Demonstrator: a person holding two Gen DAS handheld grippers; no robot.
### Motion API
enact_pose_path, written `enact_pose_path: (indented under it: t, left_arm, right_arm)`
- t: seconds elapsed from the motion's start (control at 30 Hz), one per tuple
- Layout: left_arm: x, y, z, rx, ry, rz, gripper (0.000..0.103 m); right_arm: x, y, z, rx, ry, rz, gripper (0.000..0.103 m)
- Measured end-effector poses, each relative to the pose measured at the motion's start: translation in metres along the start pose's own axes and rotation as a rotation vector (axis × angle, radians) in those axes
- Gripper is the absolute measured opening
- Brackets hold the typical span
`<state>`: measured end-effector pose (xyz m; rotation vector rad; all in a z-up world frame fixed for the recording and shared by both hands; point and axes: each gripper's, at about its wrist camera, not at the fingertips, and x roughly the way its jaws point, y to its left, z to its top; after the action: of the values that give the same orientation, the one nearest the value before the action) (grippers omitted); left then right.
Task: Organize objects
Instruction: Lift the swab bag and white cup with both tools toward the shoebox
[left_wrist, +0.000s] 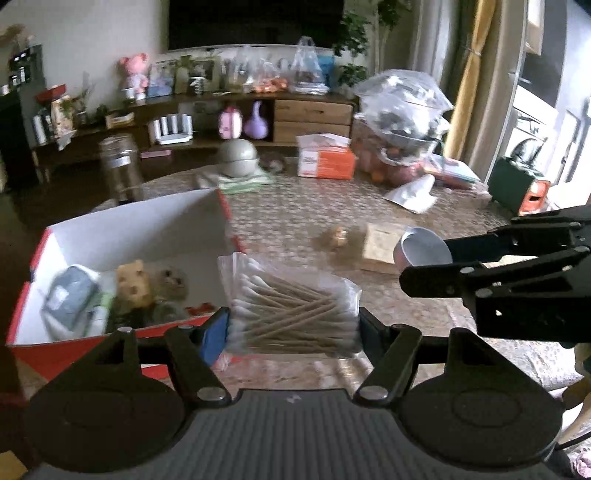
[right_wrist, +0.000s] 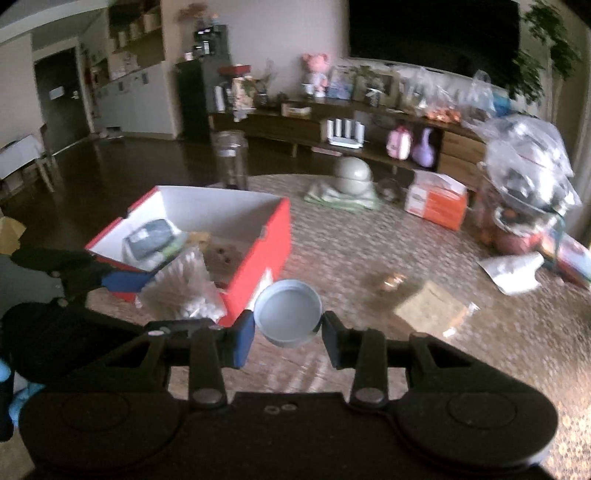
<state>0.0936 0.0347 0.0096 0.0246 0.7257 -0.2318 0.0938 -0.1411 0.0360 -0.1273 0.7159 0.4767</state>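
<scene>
Currently: two items in carry toward the red cardboard box with white lining (left_wrist: 133, 236), both claws loaded.

Item one: clear plastic bag of wooden cotton swabs (left_wrist: 291, 306), pinched across its width by the left gripper (left_wrist: 291, 332), just right of the box's near right corner. Item two: small round silver tin lid (right_wrist: 287, 313), pinched at its rim by the right gripper (right_wrist: 288, 334), right of the box and above the patterned tablecloth (right_wrist: 369, 236). Box already holds a grey pouch (left_wrist: 68, 295) and small toys (left_wrist: 135, 284). Handling note, as judgement: bring the swab bag left over the wall before letting go, aim for the bare floor at the far side, and keep the right claw back so the two do not collide. Loose wooden block (right_wrist: 428, 308) and small brown figure (right_wrist: 391, 282) remain on the cloth.
</scene>
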Motion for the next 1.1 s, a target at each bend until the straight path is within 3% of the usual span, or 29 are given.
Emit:
enact_pose_path:
  t: [0.47, 1.1]
  left_arm:
    - [-0.019, 0.09, 0.006, -0.066, -0.022, 0.128, 0.071]
    - [0.047, 0.178, 0.022, -0.108, 0.077, 0.263, 0.071]
  right_arm:
    - [0.051, 0.058, 0.038, -0.083, 0.023, 0.098, 0.038]
    - [0.145, 0.084, 0.069, -0.144, 0.114, 0.094, 0.038]
